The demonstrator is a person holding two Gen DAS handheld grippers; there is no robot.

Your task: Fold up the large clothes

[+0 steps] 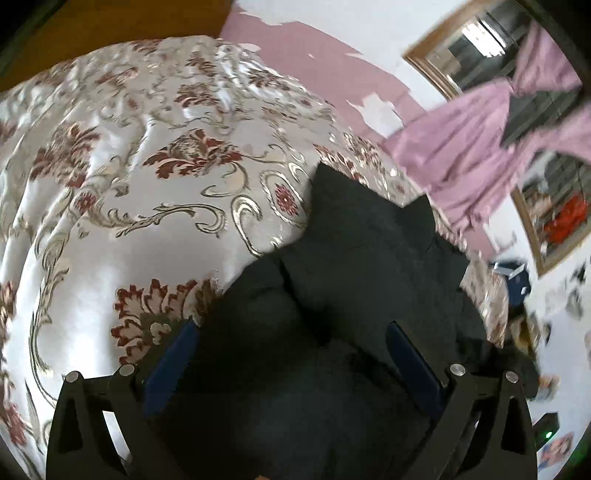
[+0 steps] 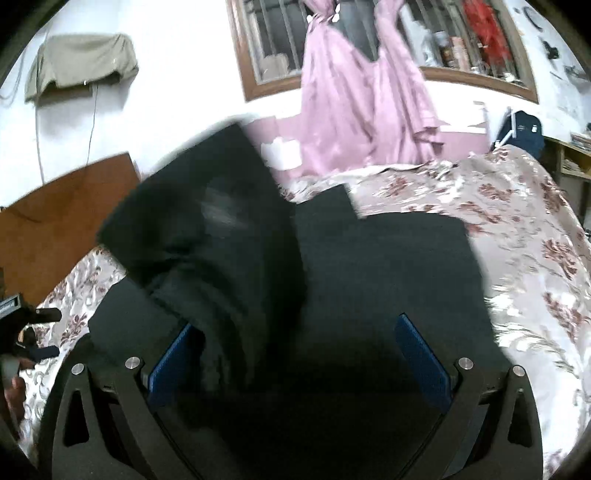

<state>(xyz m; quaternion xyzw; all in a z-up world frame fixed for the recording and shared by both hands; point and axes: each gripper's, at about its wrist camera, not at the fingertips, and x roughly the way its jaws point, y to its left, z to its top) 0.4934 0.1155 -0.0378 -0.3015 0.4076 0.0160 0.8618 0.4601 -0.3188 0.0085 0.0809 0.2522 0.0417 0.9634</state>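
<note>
Two grippers: left gripper (image 1: 291,347) and right gripper (image 2: 295,343) both spread wide, gripping nothing.
Garment: black garment (image 1: 362,251) partly folded on floral bedspread (image 1: 147,147), one flap raised.
Advice: lay flap flat, align edges.

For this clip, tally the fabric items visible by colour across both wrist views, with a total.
Black garment on the bed: 1
Floral cream-and-maroon bedspread: 1
Pink curtains at the window: 2 panels
Beige cloth draped on the wall: 1
Red item behind the window bars, too blurred to identify: 1
Total: 6
</note>
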